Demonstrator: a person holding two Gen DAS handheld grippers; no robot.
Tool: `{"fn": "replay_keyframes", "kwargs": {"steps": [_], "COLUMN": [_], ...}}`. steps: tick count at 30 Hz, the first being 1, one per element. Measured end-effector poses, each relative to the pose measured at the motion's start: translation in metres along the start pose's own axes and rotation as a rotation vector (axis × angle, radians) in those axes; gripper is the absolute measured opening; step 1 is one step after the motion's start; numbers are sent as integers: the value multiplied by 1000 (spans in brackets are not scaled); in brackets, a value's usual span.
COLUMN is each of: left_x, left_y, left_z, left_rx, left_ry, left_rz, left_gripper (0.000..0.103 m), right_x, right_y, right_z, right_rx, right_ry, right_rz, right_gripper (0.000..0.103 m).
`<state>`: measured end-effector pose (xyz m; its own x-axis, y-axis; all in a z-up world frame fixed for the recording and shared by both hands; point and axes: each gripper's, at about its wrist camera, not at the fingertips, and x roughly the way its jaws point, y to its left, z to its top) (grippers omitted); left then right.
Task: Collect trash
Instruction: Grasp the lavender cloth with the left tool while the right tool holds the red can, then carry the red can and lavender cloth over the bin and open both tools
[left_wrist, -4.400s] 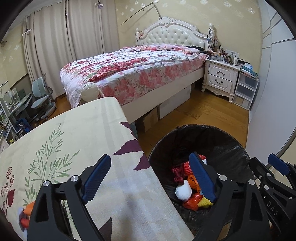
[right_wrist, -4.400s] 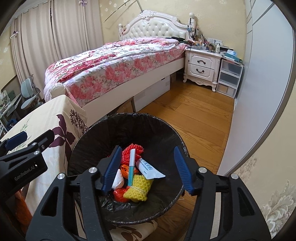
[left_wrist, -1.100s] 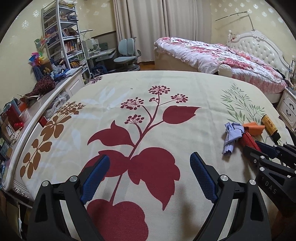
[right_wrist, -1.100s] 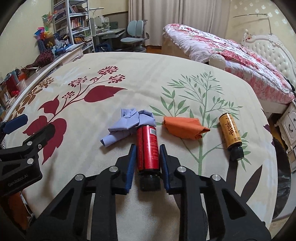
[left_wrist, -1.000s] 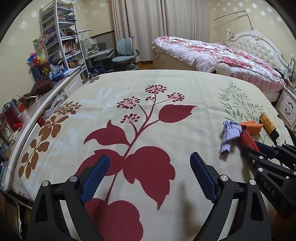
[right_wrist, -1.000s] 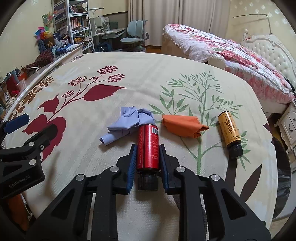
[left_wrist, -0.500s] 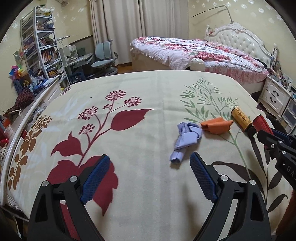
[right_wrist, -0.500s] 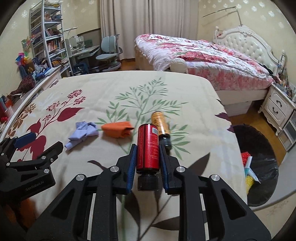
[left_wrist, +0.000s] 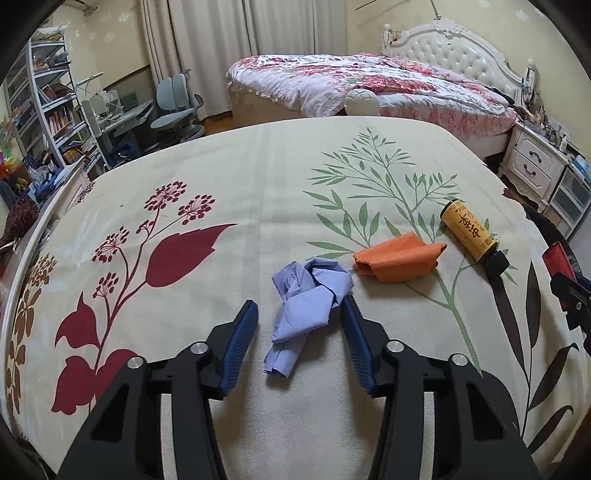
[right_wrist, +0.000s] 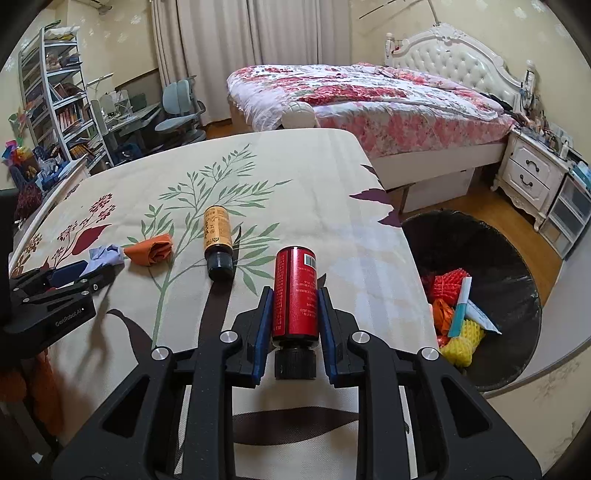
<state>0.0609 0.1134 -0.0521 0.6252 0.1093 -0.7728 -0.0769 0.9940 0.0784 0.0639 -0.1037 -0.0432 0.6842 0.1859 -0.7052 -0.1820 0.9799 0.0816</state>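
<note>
Clamped tight on the red bottle (right_wrist: 295, 293), our right gripper (right_wrist: 295, 306) holds it above the table edge with the black-lined trash bin (right_wrist: 517, 266) just off to the right, while our left gripper (left_wrist: 299, 325) sits with its jaws apart on either side of the crumpled blue cloth (left_wrist: 308, 301), not yet closed on it. We judge we're roughly midway: several bits already lie in the bin, but the cloth, the orange wrapper (left_wrist: 397, 258) and the yellow bottle (left_wrist: 471, 229) remain on the floral tablecloth (left_wrist: 258, 184).
</note>
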Motion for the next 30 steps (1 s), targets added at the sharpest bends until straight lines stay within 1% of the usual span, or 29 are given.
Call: {"fn": "replay_keyframes", "kwargs": {"steps": [2, 8, 16, 22, 26, 30], "left_x": [0, -9, -45, -63, -65, -61], "left_y": [-1, -1, -15, -50, -81, -116], "left_z": [-1, -4, -1, 13, 24, 35], "left_rx": [3, 4, 6, 57, 92, 132], "left_ry": [-2, -32, -113, -184, -204, -222], "left_rz": [-33, -31, -68, -125, -177, -210], "left_gripper": [25, 25, 25, 25, 25, 25], "right_x": [1, 1, -5, -19, -27, -30], "right_y": [-3, -7, -16, -39, -64, -90], "right_z": [-1, -3, -2, 3, 6, 11], "right_rx": [7, 18, 35, 70, 107, 144], "right_ry": [2, 4, -16, -48, -71, -87], "right_rz": [1, 4, -8, -55, -103, -147], "right_gripper": [23, 23, 23, 23, 23, 23]}}
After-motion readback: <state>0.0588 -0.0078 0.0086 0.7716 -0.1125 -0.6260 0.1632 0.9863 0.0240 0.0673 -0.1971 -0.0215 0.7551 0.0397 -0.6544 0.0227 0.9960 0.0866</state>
